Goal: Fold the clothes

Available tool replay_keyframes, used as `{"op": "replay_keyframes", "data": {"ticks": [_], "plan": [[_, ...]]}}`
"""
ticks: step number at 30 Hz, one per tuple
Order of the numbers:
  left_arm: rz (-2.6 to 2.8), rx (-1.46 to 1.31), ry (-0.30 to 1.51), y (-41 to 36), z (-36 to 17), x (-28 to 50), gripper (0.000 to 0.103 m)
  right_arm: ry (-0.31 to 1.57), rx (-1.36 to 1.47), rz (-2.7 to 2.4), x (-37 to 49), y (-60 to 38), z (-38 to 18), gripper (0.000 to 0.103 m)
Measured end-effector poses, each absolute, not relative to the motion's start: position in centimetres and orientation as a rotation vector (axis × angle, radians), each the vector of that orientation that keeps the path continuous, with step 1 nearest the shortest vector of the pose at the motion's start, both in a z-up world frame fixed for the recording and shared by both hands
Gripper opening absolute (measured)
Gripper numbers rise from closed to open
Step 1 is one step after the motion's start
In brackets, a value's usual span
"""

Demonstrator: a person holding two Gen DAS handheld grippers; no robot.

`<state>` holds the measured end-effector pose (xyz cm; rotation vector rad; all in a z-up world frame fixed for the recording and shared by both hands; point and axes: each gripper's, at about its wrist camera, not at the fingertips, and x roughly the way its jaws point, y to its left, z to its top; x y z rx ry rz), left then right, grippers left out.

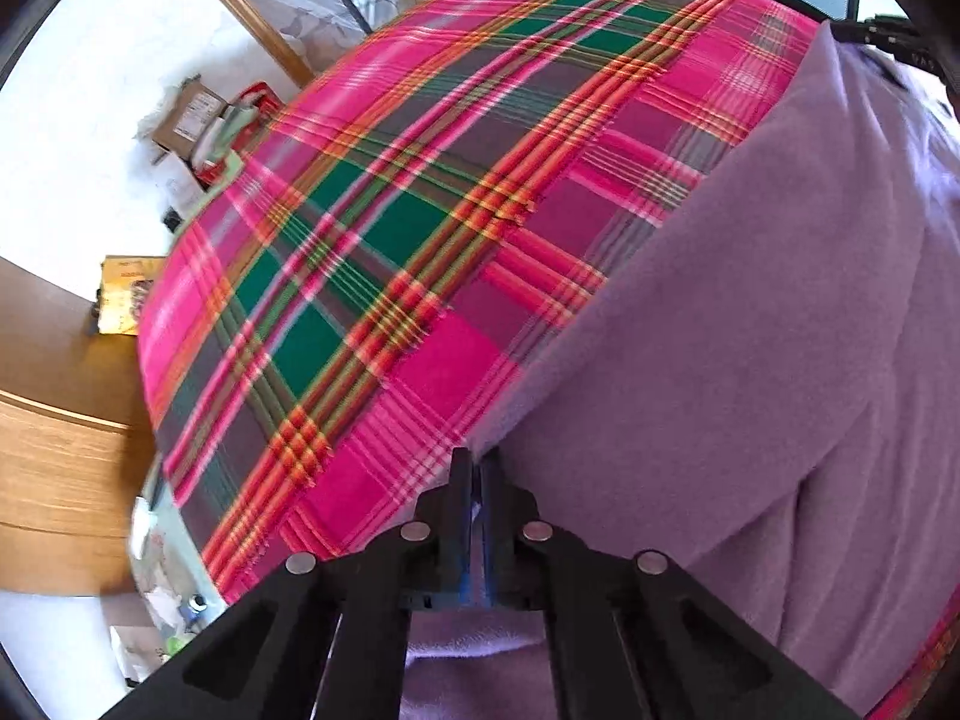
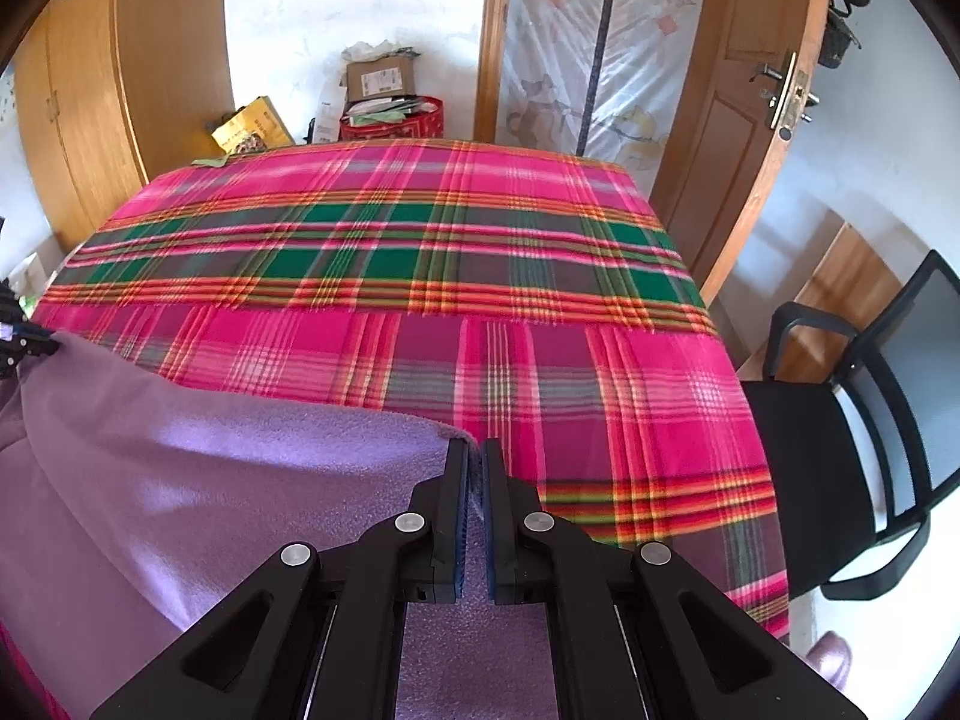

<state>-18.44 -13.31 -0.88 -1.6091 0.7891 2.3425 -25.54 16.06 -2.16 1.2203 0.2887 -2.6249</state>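
A lilac fleece garment (image 1: 750,372) lies on a table covered with a pink, green and orange plaid cloth (image 1: 372,228). In the left wrist view my left gripper (image 1: 478,468) is shut on the garment's edge, a thin strip of fleece showing between the pads. In the right wrist view the same garment (image 2: 180,468) fills the lower left, and my right gripper (image 2: 475,462) is shut on its far corner above the plaid cloth (image 2: 420,252). The left gripper (image 2: 27,345) shows at the far left edge, holding the other corner.
A black office chair (image 2: 852,420) stands right of the table. Behind the table are a cardboard box (image 2: 381,81), a red basket (image 2: 393,120), a yellow bag (image 2: 252,129) and a wooden door (image 2: 744,120). A wooden cupboard (image 2: 78,96) stands at the left.
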Motion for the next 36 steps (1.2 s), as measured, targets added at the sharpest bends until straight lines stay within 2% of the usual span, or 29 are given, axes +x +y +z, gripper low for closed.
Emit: {"op": "replay_keyframes", "data": {"ticks": [6, 11, 23, 30, 33, 36], "plan": [[2.539, -1.548, 0.657, -15.4, 1.1, -19.1, 0.002, 0.366, 1.18, -2.658, -27.5, 14.7, -1.3, 0.004], [2.604, -1.551, 0.619, -16.2, 1.7, -20.0, 0.002, 0.393, 1.16, -2.678, -29.9, 13.7, -0.9, 0.004], [2.694, -1.649, 0.532, -18.2, 0.3, -24.1, 0.002, 0.467, 1.163, -2.719, -36.9, 11.0, -1.3, 0.004], [2.683, -1.693, 0.521, -18.8, -0.7, -25.6, 0.002, 0.573, 1.162, -2.736, -40.6, 9.9, -2.5, 0.004], [2.68, -1.701, 0.523, -18.8, -1.0, -26.0, 0.002, 0.667, 1.167, -2.829, -42.3, 10.3, -3.0, 0.001], [2.671, -1.702, 0.523, -18.8, -1.1, -26.1, 0.002, 0.507, 1.26, -2.817, -43.5, 12.3, -3.4, 0.001]]}}
